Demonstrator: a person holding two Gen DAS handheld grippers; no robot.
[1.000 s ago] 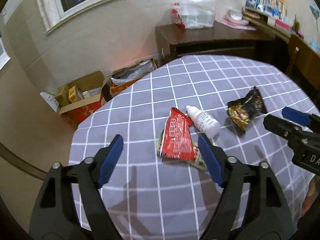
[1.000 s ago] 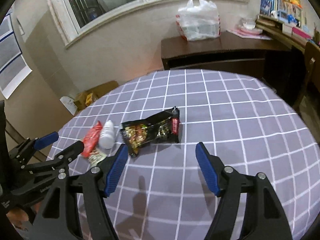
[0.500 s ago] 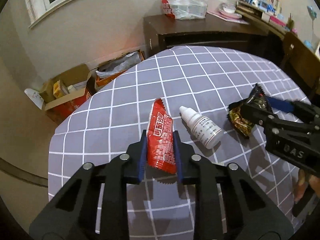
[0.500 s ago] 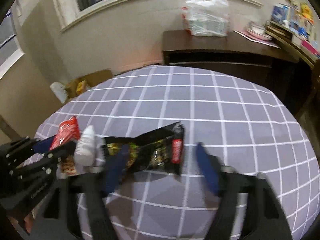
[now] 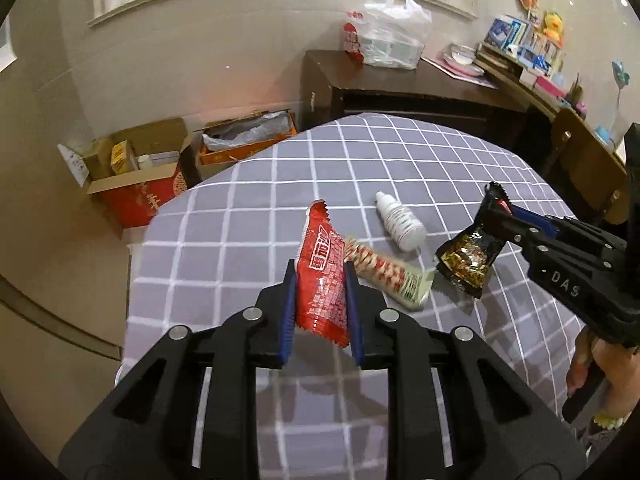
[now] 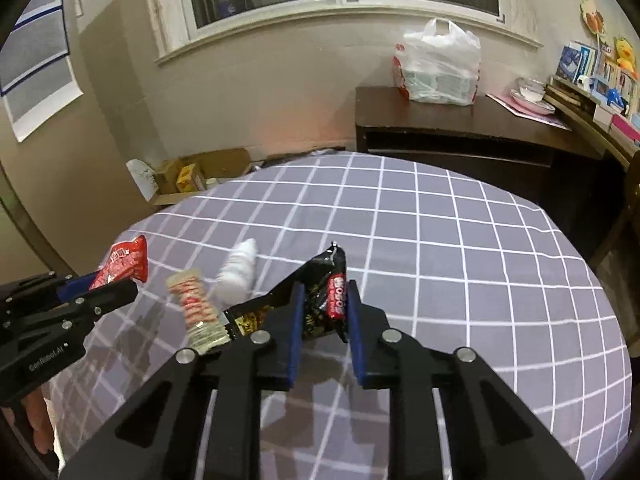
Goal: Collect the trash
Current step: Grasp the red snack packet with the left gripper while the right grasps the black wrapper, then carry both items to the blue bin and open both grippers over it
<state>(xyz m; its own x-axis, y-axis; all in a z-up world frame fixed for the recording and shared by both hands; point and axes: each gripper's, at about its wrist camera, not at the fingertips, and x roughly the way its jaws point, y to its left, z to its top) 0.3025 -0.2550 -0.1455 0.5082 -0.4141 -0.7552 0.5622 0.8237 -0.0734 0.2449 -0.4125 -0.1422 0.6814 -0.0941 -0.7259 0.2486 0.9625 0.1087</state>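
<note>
Both fingers of the left gripper (image 5: 320, 300) are closed on a red snack wrapper (image 5: 323, 270), which stands up between the blue pads and is lifted off the cloth. Its upper end has a serrated edge and points away from the camera. In the right wrist view the same red wrapper (image 6: 122, 262) sticks out from the left gripper (image 6: 96, 292) at the left side of the picture.

Fingers of the right gripper (image 6: 322, 312) are closed on a black snack wrapper (image 6: 320, 292); one end with a red label is between the pads, and the rest hangs down to the left. In the left wrist view the black wrapper (image 5: 472, 252) hangs from the tip of the right gripper (image 5: 502, 216), above the table, and a hand (image 5: 608, 376) holds the handle at the right edge.

On the cloth between the two grippers lies a striped red and white wrapper (image 5: 386, 274), blurred, so its print cannot be read. Just behind it lies a small white dropper bottle (image 5: 400, 222) on its side, cap pointing away.

All of this is on a round table with a grey checked tablecloth (image 5: 240, 220). Behind the table is a dark wooden cabinet (image 5: 400, 92) with a white plastic bag (image 5: 390, 34) on top. On the floor at the left stand open cardboard boxes (image 5: 140, 172) against the wall.
</note>
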